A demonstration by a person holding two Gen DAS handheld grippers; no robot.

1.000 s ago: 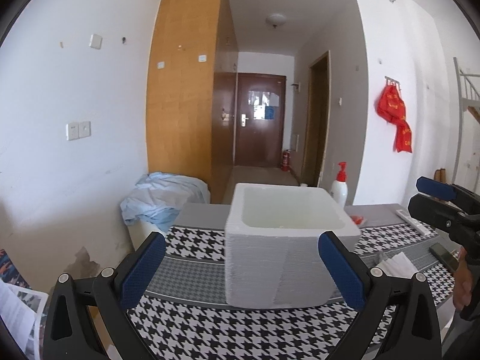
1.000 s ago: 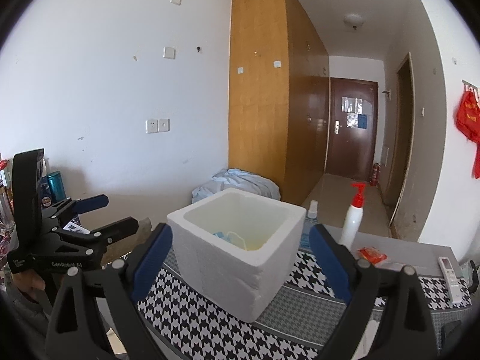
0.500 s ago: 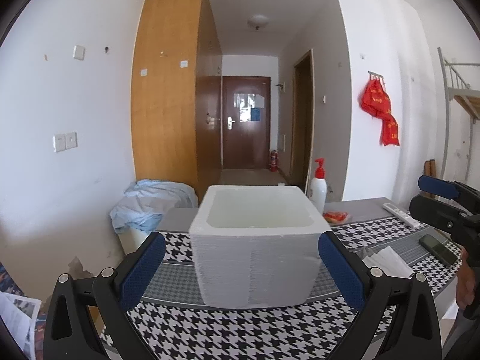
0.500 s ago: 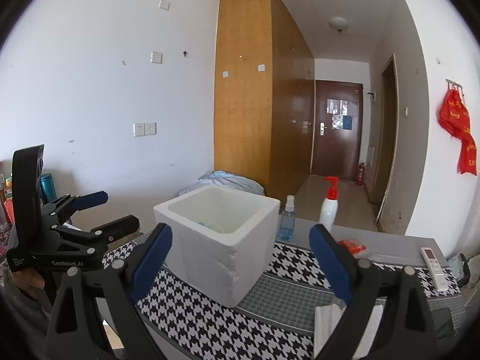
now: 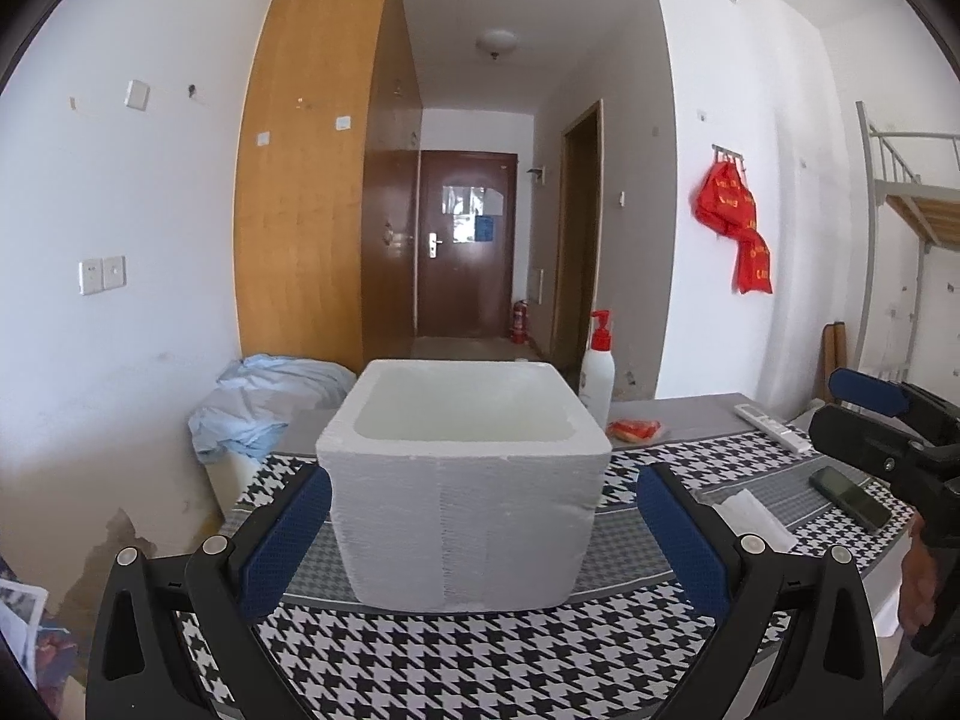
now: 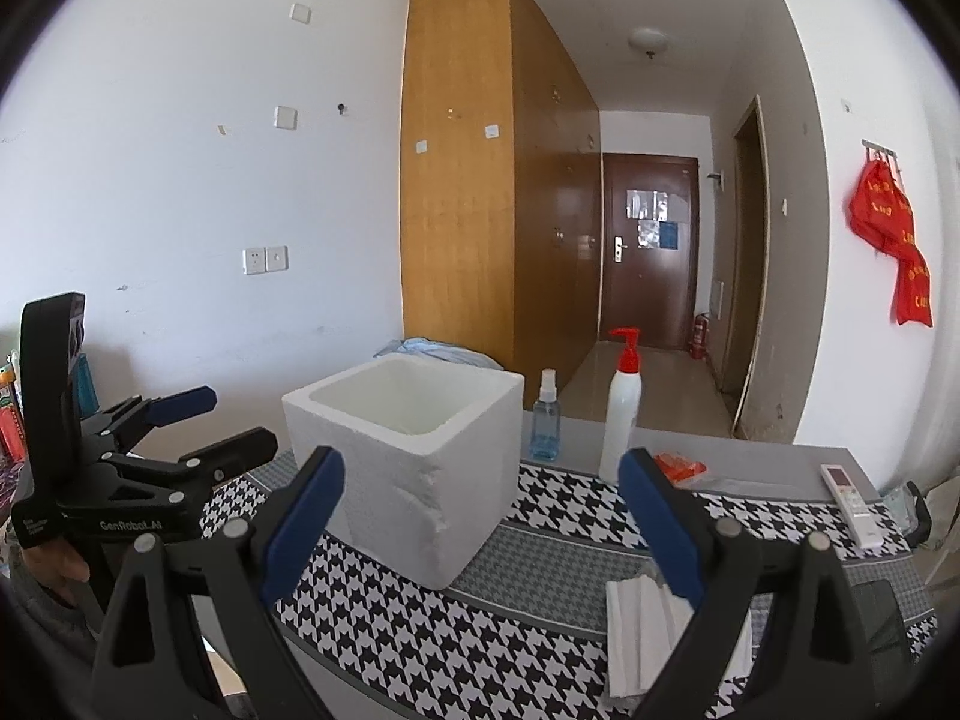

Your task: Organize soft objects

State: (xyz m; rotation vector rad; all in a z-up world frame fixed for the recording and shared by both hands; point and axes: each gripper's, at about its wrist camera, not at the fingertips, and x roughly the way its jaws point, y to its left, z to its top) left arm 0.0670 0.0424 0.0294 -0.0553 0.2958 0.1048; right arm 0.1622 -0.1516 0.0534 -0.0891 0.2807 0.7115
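A white foam box [image 5: 462, 480] stands on the houndstooth table cloth [image 5: 480, 660], and its contents are hidden by the rim. My left gripper [image 5: 483, 476] is open and held just in front of the box, with nothing between its pads. The right gripper [image 6: 481, 457] is also open and empty, facing the box [image 6: 414, 450] from its right corner. A folded white cloth [image 6: 648, 624] lies flat on the table under the right finger. The same cloth [image 5: 756, 516] lies right of the box in the left wrist view. Each gripper shows in the other's view: the right gripper [image 5: 831, 402] and the left gripper [image 6: 240, 417].
Behind the box stand a pump bottle [image 6: 621, 414] and a small spray bottle [image 6: 545, 420]. A red packet [image 6: 681, 468], a remote [image 6: 852, 504] and a phone [image 5: 849, 498] lie to the right. A blue cloth heap [image 5: 270, 402] sits beyond the table's left end.
Both grippers have drawn back and dropped lower, staying open. The box's inside, seen earlier from the right wrist, is now hidden by its rim, and the folded cloth has come into view.
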